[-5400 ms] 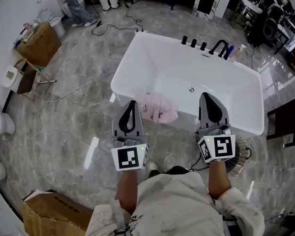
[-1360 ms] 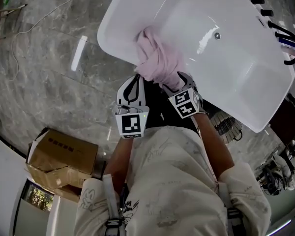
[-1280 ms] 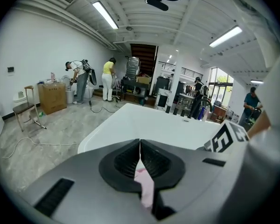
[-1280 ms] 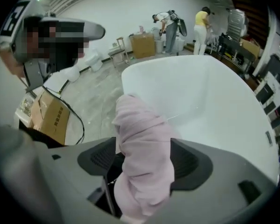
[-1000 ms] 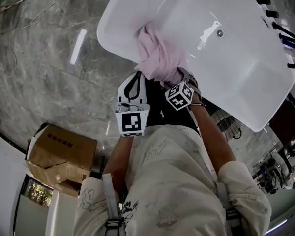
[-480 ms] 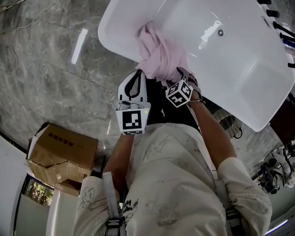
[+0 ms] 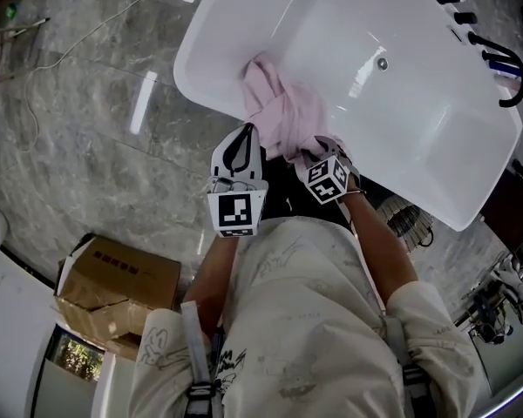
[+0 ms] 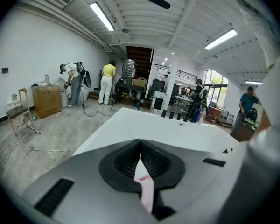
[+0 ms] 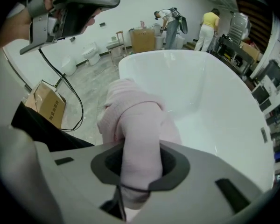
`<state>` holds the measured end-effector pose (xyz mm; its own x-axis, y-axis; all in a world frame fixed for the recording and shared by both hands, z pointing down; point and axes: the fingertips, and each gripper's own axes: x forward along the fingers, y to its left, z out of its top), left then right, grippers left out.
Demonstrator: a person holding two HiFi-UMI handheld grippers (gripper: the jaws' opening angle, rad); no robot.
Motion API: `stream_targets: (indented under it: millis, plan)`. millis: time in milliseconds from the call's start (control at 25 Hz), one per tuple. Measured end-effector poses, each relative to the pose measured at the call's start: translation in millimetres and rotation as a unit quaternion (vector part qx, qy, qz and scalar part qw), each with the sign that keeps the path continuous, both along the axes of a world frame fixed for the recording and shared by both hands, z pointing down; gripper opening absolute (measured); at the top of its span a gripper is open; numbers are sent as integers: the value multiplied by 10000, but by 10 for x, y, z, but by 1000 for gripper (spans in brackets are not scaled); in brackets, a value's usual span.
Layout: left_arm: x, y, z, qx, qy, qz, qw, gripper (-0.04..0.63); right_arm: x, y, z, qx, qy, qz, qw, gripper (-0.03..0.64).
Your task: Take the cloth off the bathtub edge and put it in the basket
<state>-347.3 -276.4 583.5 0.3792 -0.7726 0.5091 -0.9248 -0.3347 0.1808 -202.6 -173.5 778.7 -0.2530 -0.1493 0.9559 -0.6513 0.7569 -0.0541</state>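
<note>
Both jaws of the right gripper (image 7: 314, 153) had just closed on the pink cloth (image 7: 281, 111), draped over the bathtub's (image 7: 418, 138) near edge. Just left, the left gripper's (image 7: 245, 138) jaws were pressed together.

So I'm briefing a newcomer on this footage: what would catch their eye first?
The pink cloth bunched over the near edge of the white bathtub stands out first. The right gripper has it pinched between its fingers, which have just been closing on it. The marbled grey floor around the tub comes next.
</note>
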Motion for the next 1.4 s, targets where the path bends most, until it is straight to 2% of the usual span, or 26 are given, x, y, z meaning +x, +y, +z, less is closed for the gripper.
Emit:
stream_targets:
  millis: [160,320,560,760,880,1160,1400]
  plan:
    - [73,3,-114,74,-43,152,9998,4,107,74,-77,-90,4,223,9997,84]
    - [129,-69,-281,279,-56,293,9992,5,130,18,-283,107,-177,651,9977,81]
    - [350,-183,-543,555,42,636,9964,5,214,-175,-883,821,-566,1351,9858,80]
    - [601,-253,-857,847,233,976,9913,5,345,-377,-1428,1469,-852,1826,9684,80]
    - [713,-293,-1071,1048,378,1153,9871,5,412,-491,-1779,1902,-952,2135,9535,80]
    - [947,-445,-1449,1380,579,1479,9776,5,738,-722,-2537,2851,-1088,2939,9058,80]
    - [1288,-508,-1821,1784,513,1826,9655,5,1197,-837,-3139,3594,-1083,3554,8560,80]
